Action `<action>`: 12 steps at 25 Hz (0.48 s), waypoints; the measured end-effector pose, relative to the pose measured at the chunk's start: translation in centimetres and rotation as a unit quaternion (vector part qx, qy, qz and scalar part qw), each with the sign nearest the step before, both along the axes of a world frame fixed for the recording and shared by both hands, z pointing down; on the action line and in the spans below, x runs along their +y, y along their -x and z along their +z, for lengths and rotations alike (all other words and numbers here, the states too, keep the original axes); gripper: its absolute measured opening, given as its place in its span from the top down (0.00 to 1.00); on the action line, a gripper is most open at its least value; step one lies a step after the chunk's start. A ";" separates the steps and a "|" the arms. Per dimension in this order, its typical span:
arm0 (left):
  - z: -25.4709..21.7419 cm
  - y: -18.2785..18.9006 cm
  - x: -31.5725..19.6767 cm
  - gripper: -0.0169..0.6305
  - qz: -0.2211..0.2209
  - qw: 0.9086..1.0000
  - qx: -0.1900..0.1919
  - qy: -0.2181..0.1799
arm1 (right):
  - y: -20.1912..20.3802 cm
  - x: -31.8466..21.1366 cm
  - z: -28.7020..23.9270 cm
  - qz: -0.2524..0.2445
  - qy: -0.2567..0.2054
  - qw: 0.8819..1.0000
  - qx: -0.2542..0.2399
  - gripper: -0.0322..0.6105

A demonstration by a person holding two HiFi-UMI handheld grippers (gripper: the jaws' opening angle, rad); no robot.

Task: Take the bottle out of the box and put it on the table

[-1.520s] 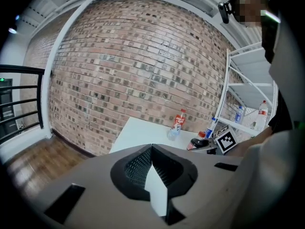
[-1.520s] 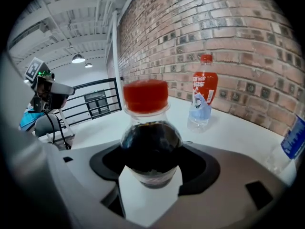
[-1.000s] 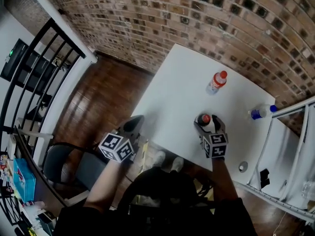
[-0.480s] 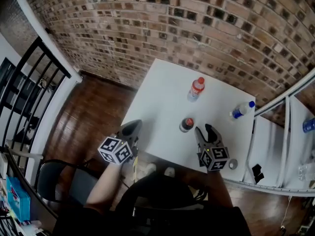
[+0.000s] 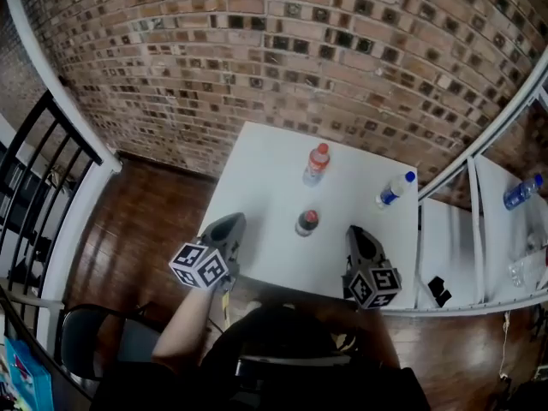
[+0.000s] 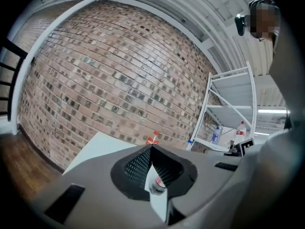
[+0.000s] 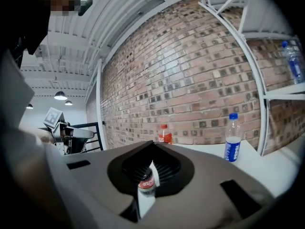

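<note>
The placing is judged done: the dark cola bottle [image 5: 307, 223], red-capped and red-labelled, is seen upright near the middle of the white worktop [image 5: 257, 161], apart from both claws. The right claw [image 5: 358, 236], whose jaws have just been closing, is shut on nothing; the left claw [image 5: 229, 226] is likewise closed and empty. Any withdrawal should be kept straight back, clear of the narrow, easily toppled bottle; no box is seen

On the table [image 5: 257, 197], the near bottle [image 5: 307, 223] stands before the far bottle [image 5: 316, 163].
</note>
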State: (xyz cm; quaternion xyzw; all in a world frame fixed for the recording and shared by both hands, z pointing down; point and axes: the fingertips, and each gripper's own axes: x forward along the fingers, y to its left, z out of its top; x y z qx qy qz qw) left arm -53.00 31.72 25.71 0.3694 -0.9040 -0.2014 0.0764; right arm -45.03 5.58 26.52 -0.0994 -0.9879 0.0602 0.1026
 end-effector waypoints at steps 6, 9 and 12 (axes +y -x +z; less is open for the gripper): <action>-1.0 0.5 -0.9 0.97 0.019 1.000 -0.012 -0.009 | -1.0 -2.3 -0.5 0.033 -0.018 0.999 0.014 0.94; -1.3 0.8 -0.8 0.97 0.025 0.999 -0.017 -0.010 | -1.3 -2.4 -0.4 0.044 -0.023 0.999 0.022 0.95; -1.4 0.6 -0.5 0.97 0.034 0.999 -0.026 0.002 | -2.2 -2.0 -0.7 0.049 -0.023 0.998 0.018 0.95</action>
